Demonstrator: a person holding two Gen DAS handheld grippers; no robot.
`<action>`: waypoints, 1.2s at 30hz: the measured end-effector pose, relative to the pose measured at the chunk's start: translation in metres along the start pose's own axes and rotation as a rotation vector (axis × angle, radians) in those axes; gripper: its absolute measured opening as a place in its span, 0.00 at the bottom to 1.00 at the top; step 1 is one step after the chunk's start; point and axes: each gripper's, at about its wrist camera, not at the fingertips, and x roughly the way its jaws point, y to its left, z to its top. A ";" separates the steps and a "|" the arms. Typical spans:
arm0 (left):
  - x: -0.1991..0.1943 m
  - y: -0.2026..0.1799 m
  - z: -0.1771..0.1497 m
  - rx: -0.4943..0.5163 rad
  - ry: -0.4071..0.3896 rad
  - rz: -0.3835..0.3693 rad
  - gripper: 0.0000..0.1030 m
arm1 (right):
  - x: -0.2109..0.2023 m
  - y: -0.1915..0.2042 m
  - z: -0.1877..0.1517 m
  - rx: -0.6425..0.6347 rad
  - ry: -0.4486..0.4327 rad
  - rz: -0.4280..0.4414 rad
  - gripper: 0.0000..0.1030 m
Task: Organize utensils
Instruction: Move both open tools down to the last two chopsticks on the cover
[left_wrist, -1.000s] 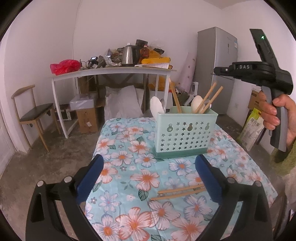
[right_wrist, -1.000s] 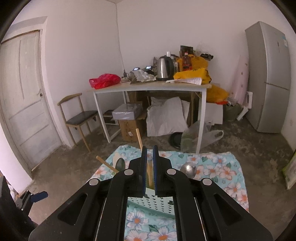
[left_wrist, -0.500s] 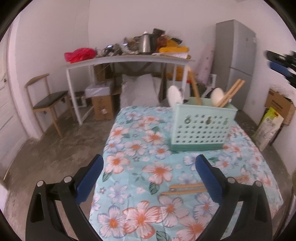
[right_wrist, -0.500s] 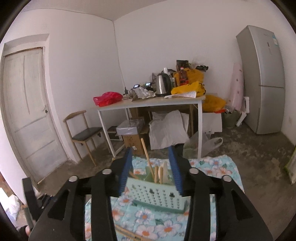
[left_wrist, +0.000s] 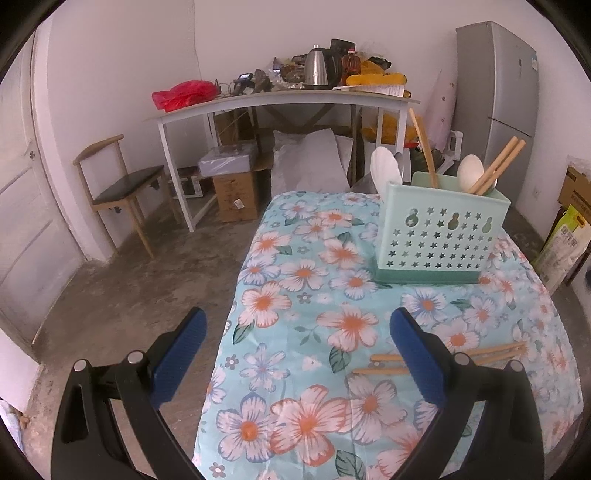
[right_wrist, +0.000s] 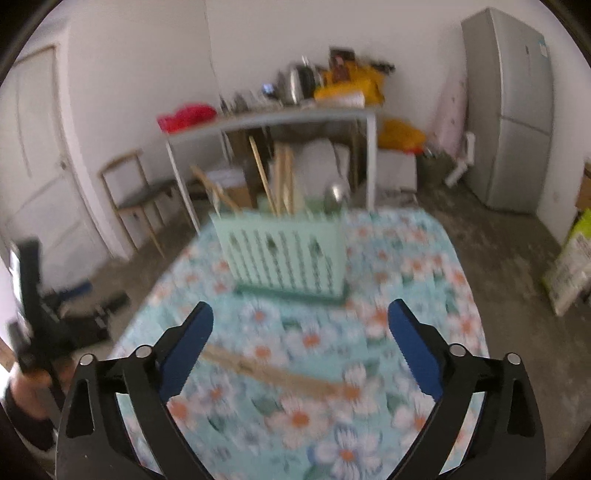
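A mint-green perforated utensil holder stands on the floral tablecloth with white spoons and wooden chopsticks sticking out of it. A loose pair of wooden chopsticks lies flat on the cloth nearer to me. My left gripper hangs open over the table's near left edge, nothing between its blue pads; its right finger covers the middle of the pair. My right gripper is opening wide above the loose chopsticks, with nothing held; the view is blurred by motion.
A white side table crowded with a kettle, bags and clutter stands at the back wall, boxes and sacks under it. A wooden chair is at the left, a grey fridge at the right. Bare concrete floor surrounds the table.
My right gripper went from shut above the holder to wide open, drawing back and lower toward the loose chopsticks. The left view swung left, so the holder now sits to the right.
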 end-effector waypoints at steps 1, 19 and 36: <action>0.000 -0.001 0.000 0.001 0.001 0.003 0.95 | 0.002 0.001 -0.007 -0.001 0.013 -0.025 0.92; 0.025 -0.038 -0.026 0.083 0.119 -0.087 0.95 | 0.045 -0.012 -0.101 0.057 0.261 -0.129 0.92; 0.067 -0.072 -0.089 0.276 0.276 -0.103 0.95 | 0.067 -0.011 -0.135 0.101 0.313 -0.168 0.92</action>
